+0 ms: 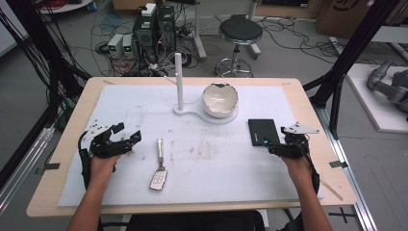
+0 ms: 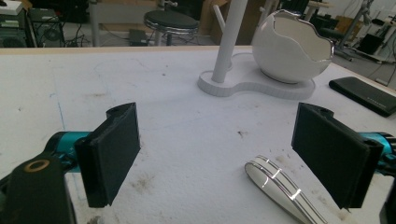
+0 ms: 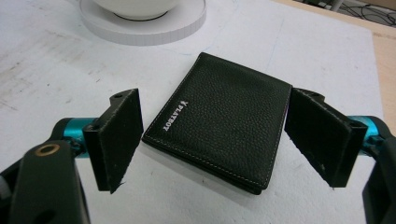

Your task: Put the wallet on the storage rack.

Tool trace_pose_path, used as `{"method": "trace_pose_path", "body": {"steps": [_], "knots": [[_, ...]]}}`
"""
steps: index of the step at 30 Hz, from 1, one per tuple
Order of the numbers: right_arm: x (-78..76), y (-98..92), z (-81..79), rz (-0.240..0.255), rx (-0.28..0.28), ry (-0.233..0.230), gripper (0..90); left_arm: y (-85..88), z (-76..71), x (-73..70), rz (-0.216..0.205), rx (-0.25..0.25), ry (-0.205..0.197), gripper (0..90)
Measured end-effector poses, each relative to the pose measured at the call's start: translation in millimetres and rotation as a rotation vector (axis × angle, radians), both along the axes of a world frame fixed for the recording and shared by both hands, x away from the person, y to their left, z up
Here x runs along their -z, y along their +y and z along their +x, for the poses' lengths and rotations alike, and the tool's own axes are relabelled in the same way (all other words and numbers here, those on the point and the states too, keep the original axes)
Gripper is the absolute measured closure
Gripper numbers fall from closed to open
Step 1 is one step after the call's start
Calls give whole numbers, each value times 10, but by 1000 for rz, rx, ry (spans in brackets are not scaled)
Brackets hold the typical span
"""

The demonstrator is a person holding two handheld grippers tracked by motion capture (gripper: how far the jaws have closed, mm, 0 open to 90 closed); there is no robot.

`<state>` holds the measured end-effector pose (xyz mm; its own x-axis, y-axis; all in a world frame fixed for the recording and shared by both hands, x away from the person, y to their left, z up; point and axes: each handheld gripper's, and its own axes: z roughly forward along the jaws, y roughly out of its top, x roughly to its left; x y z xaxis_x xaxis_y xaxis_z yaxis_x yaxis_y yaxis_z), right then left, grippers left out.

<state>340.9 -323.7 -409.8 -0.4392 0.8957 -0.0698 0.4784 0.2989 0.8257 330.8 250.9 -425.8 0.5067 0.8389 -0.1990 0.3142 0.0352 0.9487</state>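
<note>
The wallet (image 3: 219,119) lies flat near the mat's (image 1: 144,103) right edge. The right gripper (image 3: 212,140) straddles it, jaws apart, likely lining up a grasp. The left gripper (image 2: 224,149) gapes empty beside the key fob (image 2: 280,189).

Overhead view; two close gripper views (shared bowl (image 1: 220,100))

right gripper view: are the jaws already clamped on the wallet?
No: the right gripper stands open, its pads on either side of the black wallet with a visible gap at the left pad.
</note>
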Motion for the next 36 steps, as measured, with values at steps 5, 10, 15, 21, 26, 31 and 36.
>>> {"method": "trace_pose_path", "body": {"steps": [5,10,15,21,26,31,36], "knots": [[3,-24,3,-3,32,-1,197,-6,0,-1,0,-1,4,154],[15,-74,16,13,74,14,196,-31,7,2,-9,3,6,154],[59,-98,51,13,102,40,196,-59,16,0,2,7,9,155],[107,-180,77,74,159,86,198,-81,10,-6,7,18,4,155],[200,-164,180,74,172,134,241,-99,27,-7,12,26,6,155],[316,-161,318,63,181,199,274,-117,22,-10,9,34,5,156],[377,-263,373,197,133,269,336,-116,20,-10,8,31,8,156]]}}
